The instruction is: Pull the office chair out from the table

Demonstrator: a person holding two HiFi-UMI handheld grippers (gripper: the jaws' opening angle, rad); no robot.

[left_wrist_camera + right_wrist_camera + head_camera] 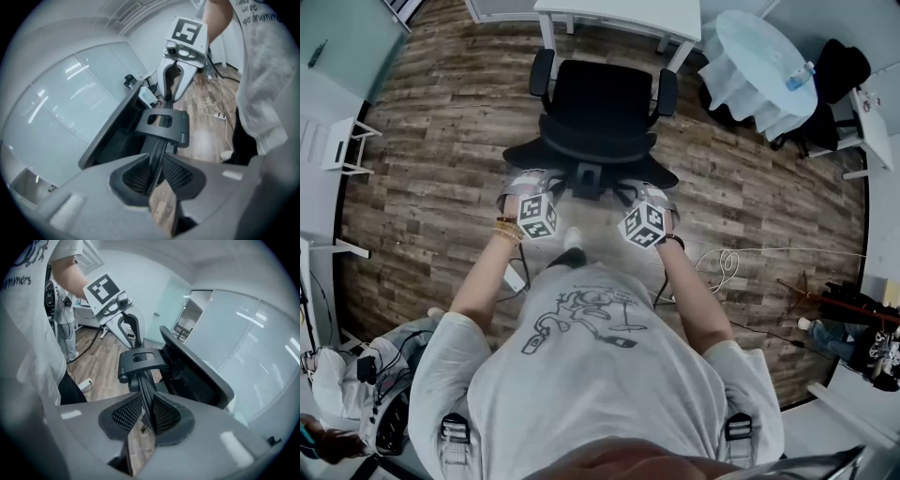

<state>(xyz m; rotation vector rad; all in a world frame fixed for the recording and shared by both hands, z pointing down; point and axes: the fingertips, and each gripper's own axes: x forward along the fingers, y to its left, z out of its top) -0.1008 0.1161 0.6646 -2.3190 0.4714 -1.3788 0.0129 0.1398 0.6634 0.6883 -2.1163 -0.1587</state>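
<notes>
The black office chair (pixel 598 101) stands with its seat toward the white table (pixel 619 17), and its backrest (pixel 586 155) faces me. My left gripper (pixel 521 184) is shut on the backrest's top edge at the left, my right gripper (pixel 653 191) at the right. In the left gripper view the thin black backrest edge (pixel 158 152) is pinched between the ribbed pads (pixel 137 177) of the left gripper (pixel 157 176), and the right gripper (pixel 176 79) shows beyond. The right gripper (pixel 146 413) clamps the same backrest edge (pixel 146 390), with the left gripper (pixel 123 326) behind it.
A round table with a white cloth (pixel 759 61) and a bottle (pixel 800 75) stands at the back right, beside a dark chair (pixel 842 67). Cables (pixel 731 262) lie on the wooden floor to my right. A white shelf (pixel 345 142) is on the left.
</notes>
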